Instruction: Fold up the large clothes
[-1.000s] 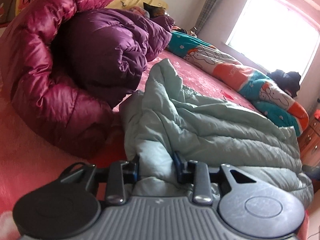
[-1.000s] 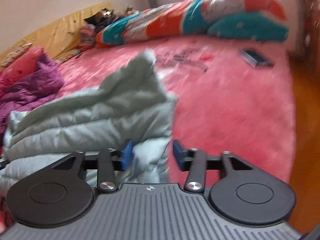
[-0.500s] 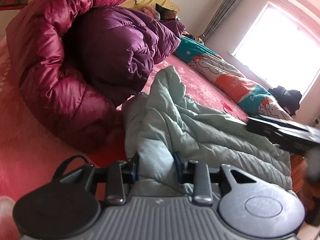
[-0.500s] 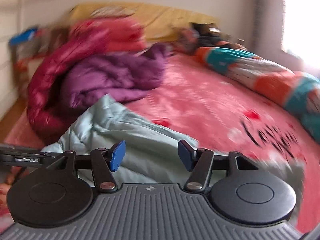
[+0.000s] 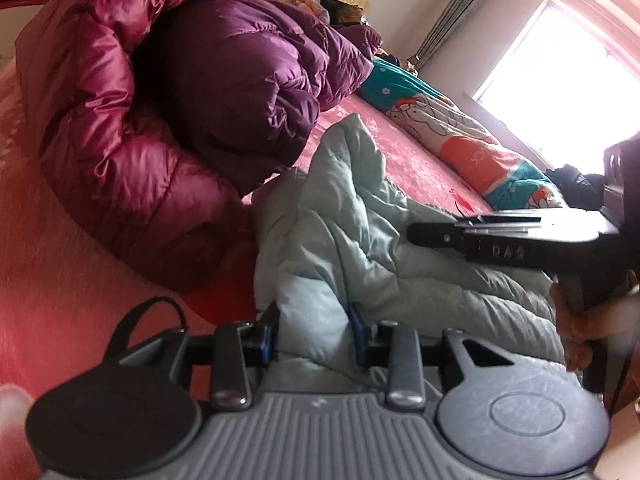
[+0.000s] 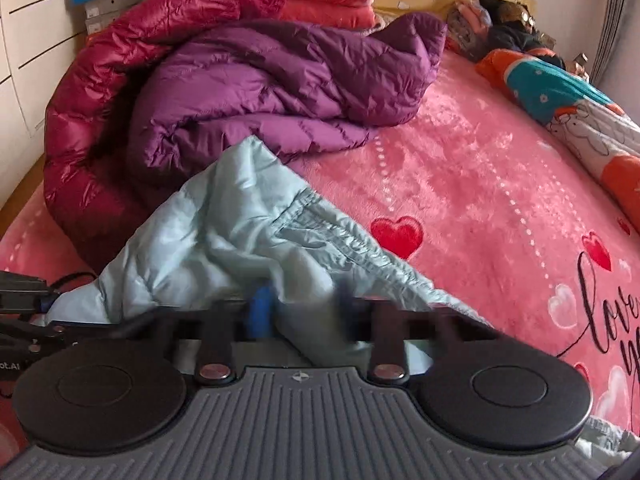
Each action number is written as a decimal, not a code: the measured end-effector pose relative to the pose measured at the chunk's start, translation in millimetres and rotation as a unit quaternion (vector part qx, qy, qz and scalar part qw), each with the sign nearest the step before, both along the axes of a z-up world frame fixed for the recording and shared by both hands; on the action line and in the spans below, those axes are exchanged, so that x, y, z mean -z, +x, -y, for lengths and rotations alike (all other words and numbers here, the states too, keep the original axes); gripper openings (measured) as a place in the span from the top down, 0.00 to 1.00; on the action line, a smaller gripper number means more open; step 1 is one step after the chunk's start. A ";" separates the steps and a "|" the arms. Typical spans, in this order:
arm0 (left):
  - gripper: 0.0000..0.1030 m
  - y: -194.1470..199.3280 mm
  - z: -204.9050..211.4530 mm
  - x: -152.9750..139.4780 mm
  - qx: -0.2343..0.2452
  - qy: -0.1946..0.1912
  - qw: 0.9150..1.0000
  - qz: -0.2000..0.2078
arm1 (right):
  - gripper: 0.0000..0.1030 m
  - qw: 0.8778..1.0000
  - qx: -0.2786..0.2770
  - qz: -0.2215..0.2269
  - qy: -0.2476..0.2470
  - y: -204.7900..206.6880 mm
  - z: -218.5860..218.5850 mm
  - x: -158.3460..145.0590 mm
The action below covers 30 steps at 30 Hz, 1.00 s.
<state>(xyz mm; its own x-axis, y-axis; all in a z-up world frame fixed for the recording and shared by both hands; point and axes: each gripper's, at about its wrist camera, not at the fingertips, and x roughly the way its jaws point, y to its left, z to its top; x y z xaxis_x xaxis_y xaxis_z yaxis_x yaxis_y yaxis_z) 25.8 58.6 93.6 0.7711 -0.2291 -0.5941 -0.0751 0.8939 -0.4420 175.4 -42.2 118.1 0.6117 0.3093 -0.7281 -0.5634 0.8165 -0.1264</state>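
Observation:
A pale mint quilted down jacket (image 5: 352, 240) lies bunched on the pink bed. My left gripper (image 5: 314, 330) is shut on a thick fold of it, with the blue pads pressed into the fabric. The jacket also shows in the right wrist view (image 6: 224, 240). My right gripper (image 6: 302, 312) sits over the jacket's edge with fabric between its blurred fingers; whether it grips is unclear. The right gripper also shows in the left wrist view (image 5: 424, 234), reaching in from the right over the jacket.
A purple down coat (image 6: 280, 80) and a shiny crimson down coat (image 6: 100, 92) are piled just beyond the jacket. A rolled cartoon quilt (image 6: 580, 112) lies along the far side. The pink heart-print blanket (image 6: 480, 200) covers the bed. White drawers (image 6: 36, 20) stand at the left.
My right gripper swung left from facing the window to facing the coats, came down over the jacket's edge, and its fingers narrowed. My left gripper kept its hold and tilted slightly.

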 end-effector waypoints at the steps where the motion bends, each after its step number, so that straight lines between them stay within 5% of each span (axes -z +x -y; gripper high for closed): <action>1: 0.67 0.6 -0.4 0.1 -0.001 -0.001 1.000 -0.001 | 0.84 1.000 -0.004 -0.001 -0.008 -2.6 -3.8 1.9; 4: 0.65 1.4 -0.4 0.1 -0.003 -0.005 1.000 -0.001 | 0.95 0.999 0.012 0.039 -0.024 -12.5 -13.4 -2.6; 9: 0.64 3.8 3.1 1.6 -0.002 0.010 1.000 -0.004 | 0.96 0.991 0.049 0.127 -0.009 -17.7 -23.6 -18.1; 19: 0.58 8.2 -2.1 5.4 -0.010 0.010 1.000 -0.010 | 0.94 0.986 0.119 0.118 -0.013 16.4 -7.8 34.3; 21: 0.58 7.8 -3.5 4.8 -0.012 0.008 1.000 -0.009 | 0.86 0.983 0.141 0.117 -0.004 20.8 -1.2 36.9; 24: 0.58 2.2 -4.6 4.1 -0.016 0.009 1.000 -0.006 | 0.44 0.975 0.178 0.125 0.047 23.5 19.1 27.3; 27: 0.57 -1.2 -6.7 1.9 -0.024 0.006 1.000 0.001 | 0.40 0.961 0.211 0.136 0.113 6.3 49.1 5.5; 30: 0.57 -4.5 -7.2 -0.1 -0.034 0.005 0.999 0.008 | 0.40 0.958 0.211 0.151 0.125 -22.9 64.6 -9.7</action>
<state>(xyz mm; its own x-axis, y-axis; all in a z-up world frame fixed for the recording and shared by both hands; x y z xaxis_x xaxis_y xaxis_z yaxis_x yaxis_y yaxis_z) 21.3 65.8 93.7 0.7938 -0.1692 -0.5842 -0.1291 0.8917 -0.4338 152.4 -106.8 127.7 0.8916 0.1294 -0.4339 -0.1450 0.9894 -0.0030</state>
